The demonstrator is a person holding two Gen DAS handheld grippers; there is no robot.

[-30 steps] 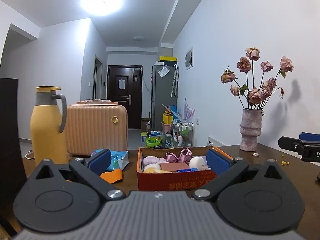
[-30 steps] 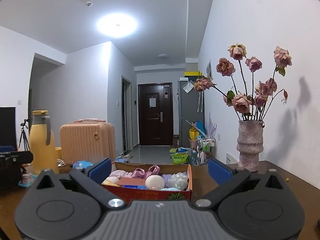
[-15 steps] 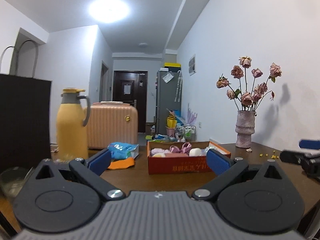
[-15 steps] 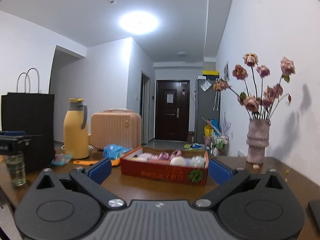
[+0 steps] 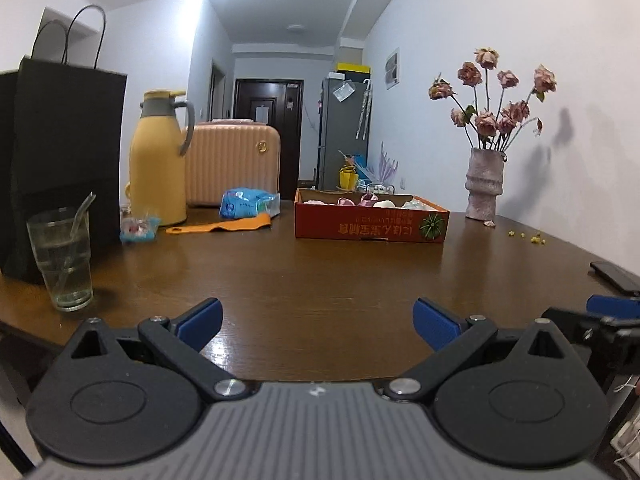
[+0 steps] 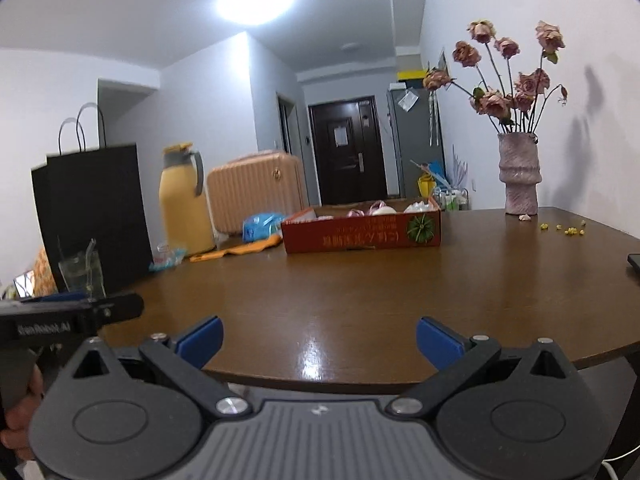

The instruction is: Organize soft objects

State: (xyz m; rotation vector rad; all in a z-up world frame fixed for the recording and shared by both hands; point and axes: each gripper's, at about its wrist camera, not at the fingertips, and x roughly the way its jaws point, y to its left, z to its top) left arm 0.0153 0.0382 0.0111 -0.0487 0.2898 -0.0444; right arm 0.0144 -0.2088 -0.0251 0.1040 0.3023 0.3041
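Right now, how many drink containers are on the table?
2: a yellow jug at the far left beside the suitcase, and a glass with a straw at the near left by the black bag.

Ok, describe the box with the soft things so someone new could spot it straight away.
Start at the brown table and look to its far side, between the yellow jug and the pink vase of dried roses. The box is a low, open, red cardboard tray with a green pumpkin picture on its front, the only red thing there.
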